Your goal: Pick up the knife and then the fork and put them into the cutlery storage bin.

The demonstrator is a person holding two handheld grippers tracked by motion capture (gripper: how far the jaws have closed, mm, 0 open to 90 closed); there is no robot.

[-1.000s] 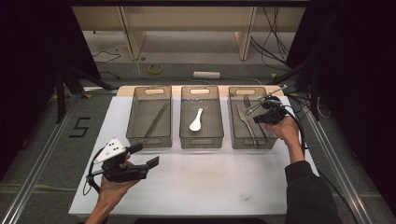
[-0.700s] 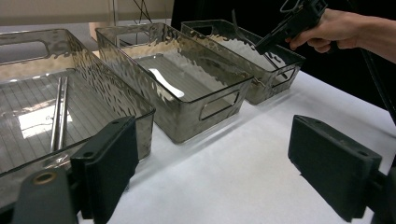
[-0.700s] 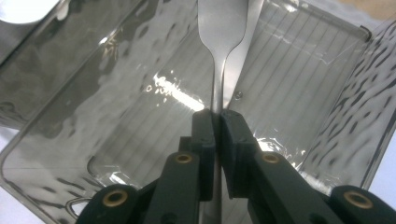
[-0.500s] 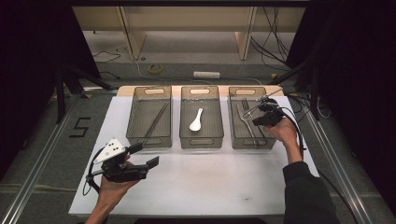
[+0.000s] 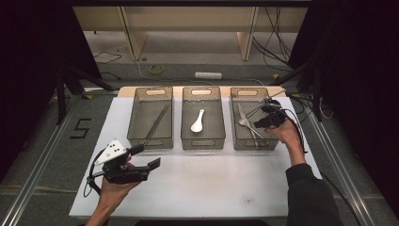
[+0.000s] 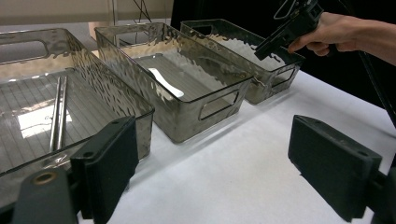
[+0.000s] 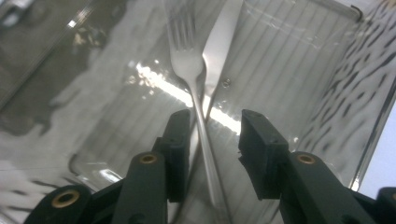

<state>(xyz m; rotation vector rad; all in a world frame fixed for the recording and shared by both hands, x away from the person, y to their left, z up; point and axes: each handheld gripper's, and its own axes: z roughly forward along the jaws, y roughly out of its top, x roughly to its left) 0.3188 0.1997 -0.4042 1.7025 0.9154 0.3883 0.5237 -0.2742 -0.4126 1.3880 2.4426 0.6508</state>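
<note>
While its jaws are just opening, standing apart, the right gripper [image 7: 215, 140] is hovering over the fork [image 7: 189, 70] in the bin [image 5: 254, 141]; the left gripper's [image 5: 143, 157] jaws are gaping.

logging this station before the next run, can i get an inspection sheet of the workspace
surface: white table top, bare in front of the bins.
job's things: fork and knife lie crossed in the right bin; white spoon in the middle bin; chopsticks in the left bin.
clutter: nothing seen.
grippers: right gripper over the right bin, jaws just opened, fork handle between them, pads not pressing; left gripper open above the table.
cables: one trails from each gripper; more on the floor behind.
surroundings: tape roll, floor mark 5.
</note>
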